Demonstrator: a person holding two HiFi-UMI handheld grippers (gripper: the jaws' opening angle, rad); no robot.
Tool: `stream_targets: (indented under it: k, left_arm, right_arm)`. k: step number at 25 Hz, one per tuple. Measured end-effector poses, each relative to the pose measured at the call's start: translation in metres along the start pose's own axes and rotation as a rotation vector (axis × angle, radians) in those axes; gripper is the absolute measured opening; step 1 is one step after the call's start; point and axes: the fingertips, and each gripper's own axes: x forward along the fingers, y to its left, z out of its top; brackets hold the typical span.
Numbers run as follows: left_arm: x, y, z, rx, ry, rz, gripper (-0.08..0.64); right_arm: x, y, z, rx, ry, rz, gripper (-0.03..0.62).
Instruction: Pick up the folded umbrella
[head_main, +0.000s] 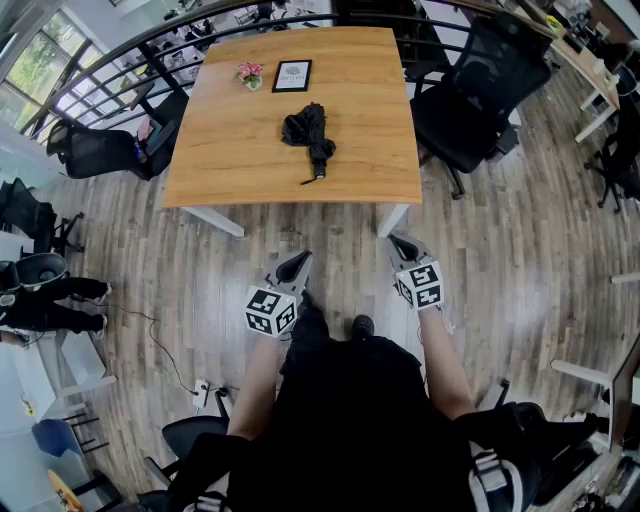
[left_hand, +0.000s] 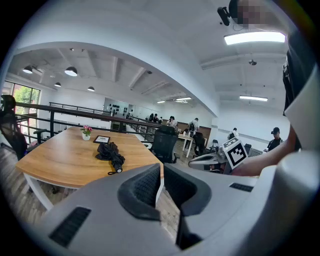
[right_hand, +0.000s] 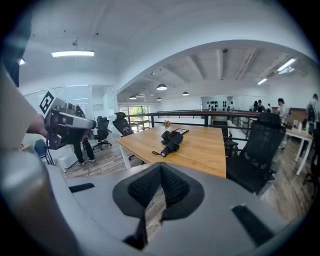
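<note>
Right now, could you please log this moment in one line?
folded umbrella: on table | left hand-held gripper: shut, empty | right hand-held gripper: shut, empty

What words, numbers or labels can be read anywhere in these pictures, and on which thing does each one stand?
No text can be read in any view.
The framed card on the table: any print is too small to read.
The marker cubes on the left gripper and the right gripper: black-and-white square patterns only, no letters.
The folded umbrella: no label visible.
</note>
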Motion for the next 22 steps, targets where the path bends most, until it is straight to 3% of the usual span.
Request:
stream_targets:
  k: [22]
  left_arm:
    - [-0.024,-0.034,0.003,-0.010,-0.053,0.064,0.037]
  right_arm:
    - [-0.032,0.034,-0.006,-0.072,0.000,0.107,0.008]
